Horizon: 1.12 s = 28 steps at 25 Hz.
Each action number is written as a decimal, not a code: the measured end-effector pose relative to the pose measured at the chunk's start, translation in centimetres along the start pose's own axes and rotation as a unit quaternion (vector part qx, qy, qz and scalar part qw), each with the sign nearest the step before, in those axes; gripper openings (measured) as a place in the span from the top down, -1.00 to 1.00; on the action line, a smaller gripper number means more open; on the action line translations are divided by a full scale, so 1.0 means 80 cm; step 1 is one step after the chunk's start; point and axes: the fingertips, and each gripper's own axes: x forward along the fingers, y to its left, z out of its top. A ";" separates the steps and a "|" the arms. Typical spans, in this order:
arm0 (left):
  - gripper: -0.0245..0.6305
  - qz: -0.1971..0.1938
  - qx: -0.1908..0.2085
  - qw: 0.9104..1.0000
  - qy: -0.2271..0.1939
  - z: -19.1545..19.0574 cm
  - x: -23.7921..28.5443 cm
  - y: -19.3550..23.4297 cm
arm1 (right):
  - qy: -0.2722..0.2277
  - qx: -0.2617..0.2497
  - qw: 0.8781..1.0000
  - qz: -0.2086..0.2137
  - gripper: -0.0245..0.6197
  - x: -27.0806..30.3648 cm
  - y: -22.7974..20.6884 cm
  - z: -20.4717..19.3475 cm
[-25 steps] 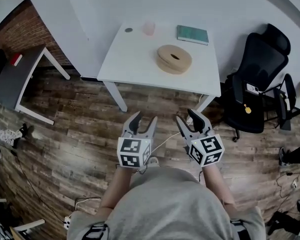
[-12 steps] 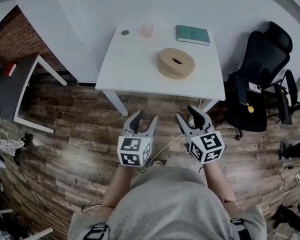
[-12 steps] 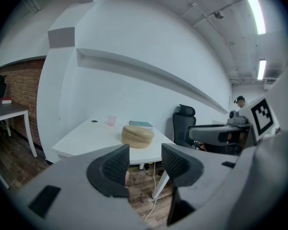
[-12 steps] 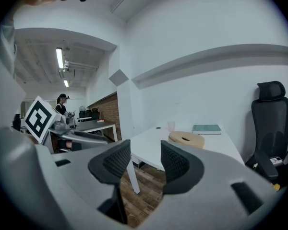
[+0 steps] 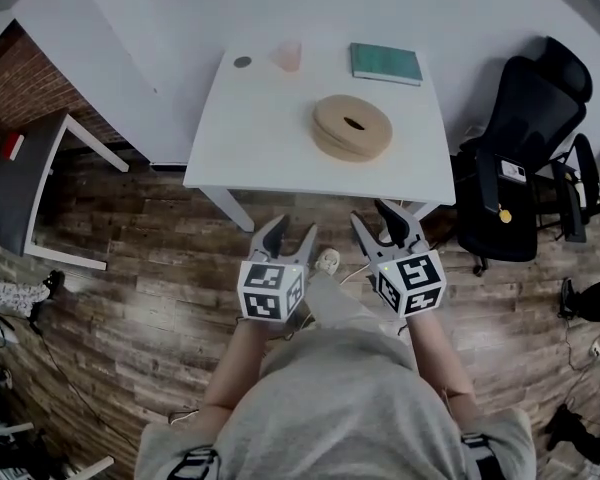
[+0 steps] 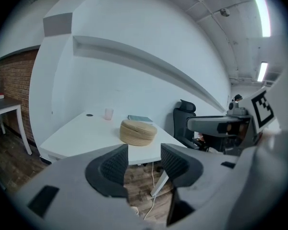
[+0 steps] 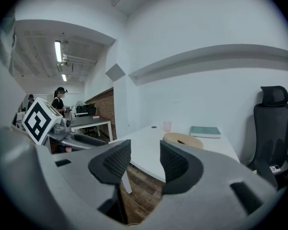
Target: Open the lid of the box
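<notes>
Person stands on a wood floor [image 5: 150, 278], short of a white table [image 5: 270, 133], a gripper in each hand held low in front of the body. Left gripper [image 5: 291, 235]: fingers spread but closing, nothing between them, only floor and the table edge showing through the gap. Right gripper [image 5: 373, 224]: fingers spread, also empty. The two grippers sit side by side, well apart from the table. Round wooden box [image 5: 352, 128] sits on the table's right half, lid on, a dark slot in its top. Behind it, a green book [image 5: 385, 64] and a pale cup [image 5: 288, 56]. A small dark disc [image 5: 242, 62] is at the far left corner, possibly a coaster. Black office chair [image 5: 525, 138] stands right of the table.
</notes>
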 end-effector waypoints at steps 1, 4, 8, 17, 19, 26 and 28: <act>0.35 -0.001 0.000 1.000 0.002 0.000 0.009 0.003 | 0.002 -0.003 1.000 -0.001 0.34 0.007 -0.005 -0.001; 0.33 -0.003 0.006 1.000 0.008 0.002 0.037 0.013 | 0.009 -0.011 1.000 -0.001 0.35 0.030 -0.024 -0.004; 0.29 -0.007 0.020 1.000 0.018 0.012 0.077 0.030 | 0.016 -0.006 1.000 0.001 0.36 0.070 -0.049 -0.002; 0.23 -0.019 0.017 0.998 0.052 0.025 0.158 0.067 | 0.049 -0.025 0.998 0.016 0.37 0.149 -0.084 0.001; 0.19 -0.023 0.018 0.998 0.062 0.023 0.174 0.071 | 0.058 -0.033 0.998 0.016 0.37 0.163 -0.092 -0.001; 0.12 -0.034 0.030 0.995 0.085 0.013 0.229 0.084 | 0.096 -0.068 0.993 0.014 0.37 0.203 -0.116 -0.020; 0.11 -0.039 0.036 0.994 0.095 0.008 0.244 0.087 | 0.104 -0.077 0.991 0.013 0.37 0.212 -0.121 -0.025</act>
